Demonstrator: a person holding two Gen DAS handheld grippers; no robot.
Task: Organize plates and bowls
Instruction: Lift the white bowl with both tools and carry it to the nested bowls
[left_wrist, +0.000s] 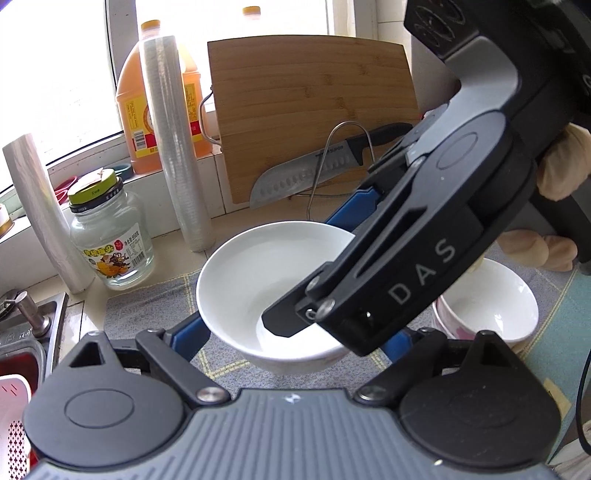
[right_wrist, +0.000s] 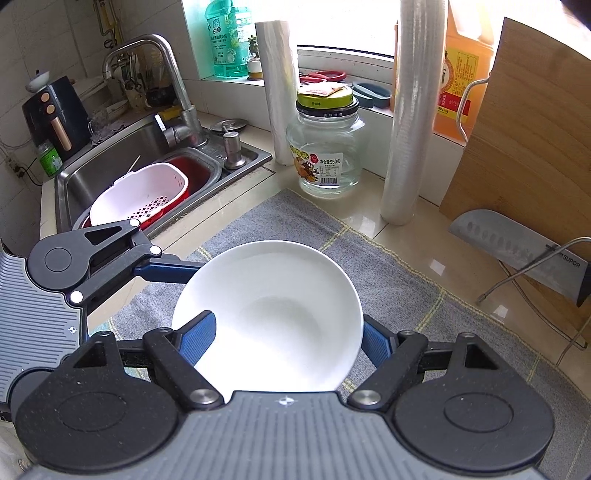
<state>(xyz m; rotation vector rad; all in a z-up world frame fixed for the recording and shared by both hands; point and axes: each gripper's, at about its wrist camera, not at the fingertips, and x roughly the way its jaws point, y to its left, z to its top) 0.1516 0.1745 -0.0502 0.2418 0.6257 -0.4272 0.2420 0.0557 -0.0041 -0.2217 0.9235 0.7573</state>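
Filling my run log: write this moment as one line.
object: white ceramic bowl | left gripper: closed across bowl | right gripper: straddles rim, grip unclear | below: grey cloth mat

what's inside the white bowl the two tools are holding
No food or other dish shows inside the white bowl. One blue finger of the right tool reaches over its rim; the near inner wall is covered.

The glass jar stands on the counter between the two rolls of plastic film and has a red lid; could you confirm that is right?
Not quite. The glass jar does stand on the counter between the thin roll and the thick roll, but its lid is yellow-green, not red. The right wrist view shows it.
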